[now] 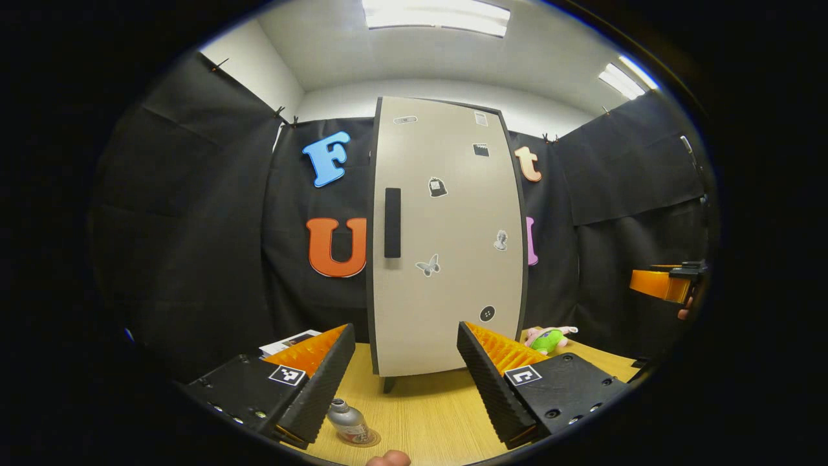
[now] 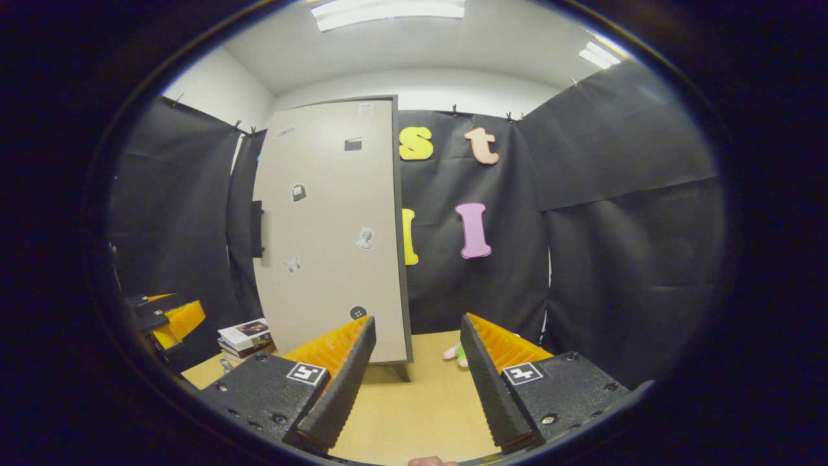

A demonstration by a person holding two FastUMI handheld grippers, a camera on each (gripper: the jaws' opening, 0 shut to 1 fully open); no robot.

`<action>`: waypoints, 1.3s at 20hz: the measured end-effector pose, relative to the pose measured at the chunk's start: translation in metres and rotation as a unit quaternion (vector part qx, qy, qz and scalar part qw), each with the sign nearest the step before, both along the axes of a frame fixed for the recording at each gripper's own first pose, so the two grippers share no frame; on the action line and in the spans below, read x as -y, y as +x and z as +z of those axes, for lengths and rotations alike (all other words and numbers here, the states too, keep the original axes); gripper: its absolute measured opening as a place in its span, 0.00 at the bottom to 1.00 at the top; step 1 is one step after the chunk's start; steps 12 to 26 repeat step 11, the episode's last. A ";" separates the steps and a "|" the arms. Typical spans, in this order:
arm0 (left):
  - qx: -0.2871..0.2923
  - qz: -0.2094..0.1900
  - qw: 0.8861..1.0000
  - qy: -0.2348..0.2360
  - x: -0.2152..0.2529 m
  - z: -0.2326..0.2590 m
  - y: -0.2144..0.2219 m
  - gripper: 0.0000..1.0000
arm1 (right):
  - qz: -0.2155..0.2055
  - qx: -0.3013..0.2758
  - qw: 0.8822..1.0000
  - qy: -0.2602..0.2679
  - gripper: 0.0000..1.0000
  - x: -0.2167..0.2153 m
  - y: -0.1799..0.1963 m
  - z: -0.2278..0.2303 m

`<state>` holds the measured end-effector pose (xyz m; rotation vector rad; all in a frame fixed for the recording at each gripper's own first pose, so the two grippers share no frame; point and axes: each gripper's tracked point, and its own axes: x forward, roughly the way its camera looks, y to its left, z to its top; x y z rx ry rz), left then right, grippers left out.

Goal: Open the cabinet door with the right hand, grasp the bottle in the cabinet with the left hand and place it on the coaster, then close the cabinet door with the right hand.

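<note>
With both the left gripper (image 1: 406, 372) and right gripper (image 2: 414, 375) gaping wide and empty, the small clear plastic bottle (image 1: 347, 421) already stands on its round coaster (image 1: 359, 440) on the wooden counter (image 1: 427, 414), looking light, slick and best gripped mid-body, before the closed beige cabinet door (image 1: 446, 239).

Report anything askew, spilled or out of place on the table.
Nothing stands out. The cabinet door is shut and sits straight, the bottle stands on the coaster by the left gripper, and the plush toy lies beside the cabinet. No spill shows on the table.
</note>
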<state>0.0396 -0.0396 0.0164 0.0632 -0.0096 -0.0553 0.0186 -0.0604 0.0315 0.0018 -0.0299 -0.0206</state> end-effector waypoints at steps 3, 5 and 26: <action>-0.005 0.001 1.000 -0.004 -0.001 -0.001 0.000 0.96 | -0.004 -0.001 1.000 0.001 0.85 0.002 -0.001 -0.001; -0.003 0.005 1.000 0.001 -0.010 -0.002 -0.003 0.96 | -0.003 -0.001 1.000 0.003 0.85 0.003 -0.001 -0.002; 0.003 0.011 1.000 0.005 -0.012 -0.002 -0.002 0.96 | 0.002 0.000 1.000 0.009 0.85 0.000 -0.004 0.001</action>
